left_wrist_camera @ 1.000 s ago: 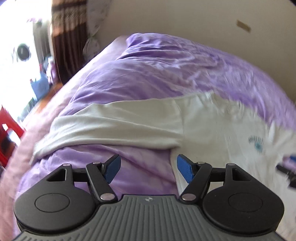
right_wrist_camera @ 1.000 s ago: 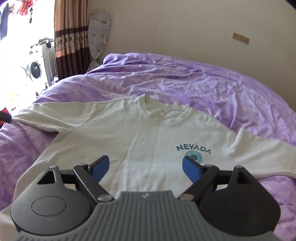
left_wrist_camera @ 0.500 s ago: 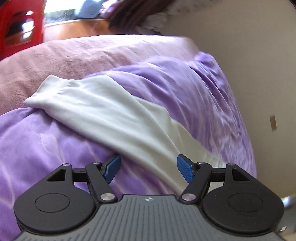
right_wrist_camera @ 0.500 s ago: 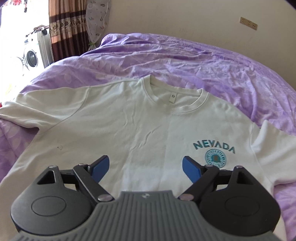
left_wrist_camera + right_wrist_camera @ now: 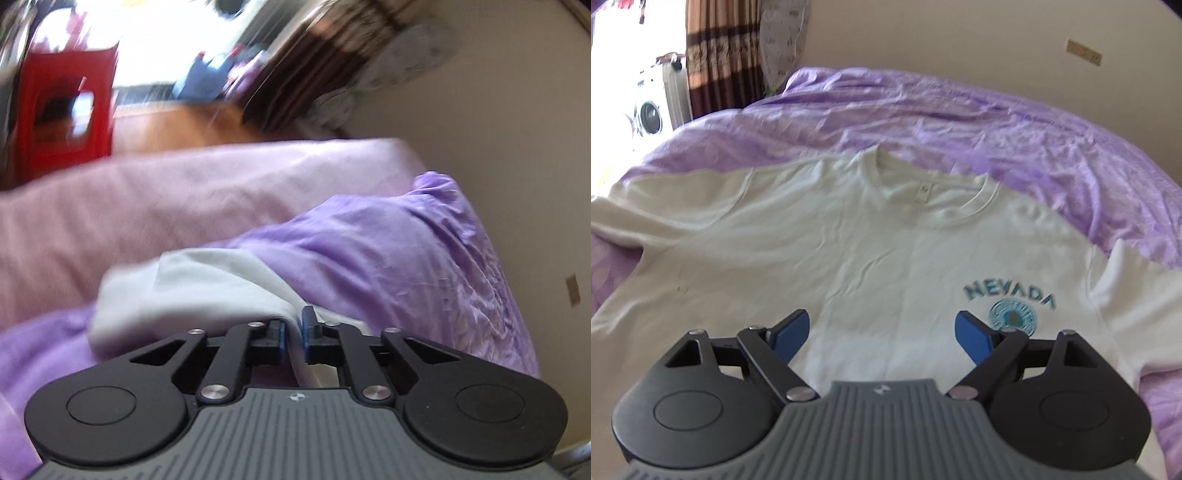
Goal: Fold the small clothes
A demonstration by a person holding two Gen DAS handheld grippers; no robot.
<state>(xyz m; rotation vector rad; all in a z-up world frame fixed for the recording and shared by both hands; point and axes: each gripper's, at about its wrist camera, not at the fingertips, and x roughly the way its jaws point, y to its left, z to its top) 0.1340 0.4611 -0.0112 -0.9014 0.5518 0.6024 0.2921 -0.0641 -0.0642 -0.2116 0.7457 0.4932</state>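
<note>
Left gripper [image 5: 292, 334]: angled downward, blue pads pinched together on the T-shirt sleeve [image 5: 192, 291].
Right gripper [image 5: 881, 334]: angled downward above the T-shirt's [image 5: 871, 258] front, jaws spread wide, nothing between them.

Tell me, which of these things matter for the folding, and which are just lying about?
For the job:
- T-shirt
- its sleeve, pinched in the left hand-held gripper
- right hand-held gripper, open over the shirt

Just there:
- purple bedcover
- red stool
- curtain
- washing machine

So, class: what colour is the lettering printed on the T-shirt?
Teal blue lettering on the white T-shirt; right wrist view shows it best.
</note>
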